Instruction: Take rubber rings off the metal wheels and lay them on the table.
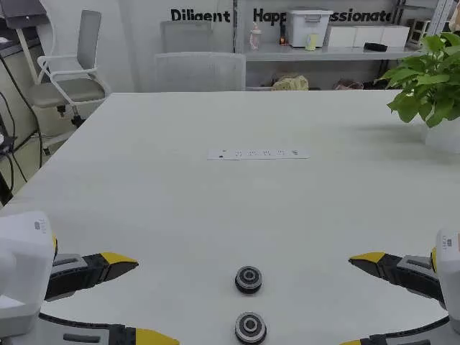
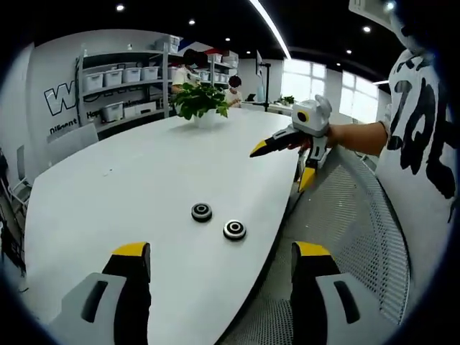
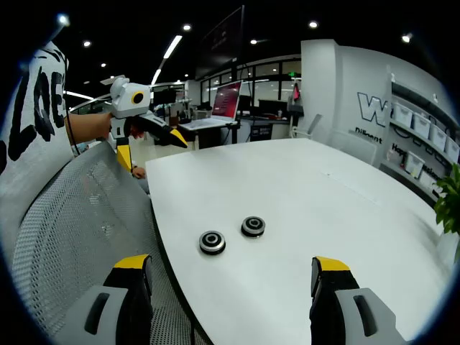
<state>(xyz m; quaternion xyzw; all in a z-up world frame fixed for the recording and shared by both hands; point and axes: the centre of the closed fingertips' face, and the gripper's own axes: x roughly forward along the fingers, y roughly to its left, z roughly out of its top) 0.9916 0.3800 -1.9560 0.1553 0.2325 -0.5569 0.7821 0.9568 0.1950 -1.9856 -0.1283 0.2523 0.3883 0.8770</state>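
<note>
two metal wheels, the farther wheel (image 1: pixel 249 279) and nearer wheel (image 1: pixel 250 328), are laid flat on the white table (image 1: pixel 215 215) by its front edge. black outer bands, seemingly the rubber rings (image 3: pixel 203 243), are fitted. left gripper (image 1: pixel 156 302) and right gripper (image 1: pixel 346 302) are held spread, empty, flanking them. a mesh chair back (image 2: pixel 338 208) is disclosed in the gripper views.

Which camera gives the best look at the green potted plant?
The left gripper view: the potted plant stands whole, leaves and white pot, though far off. The head view cuts it at the right edge; the right gripper view catches a few leaves.
</note>
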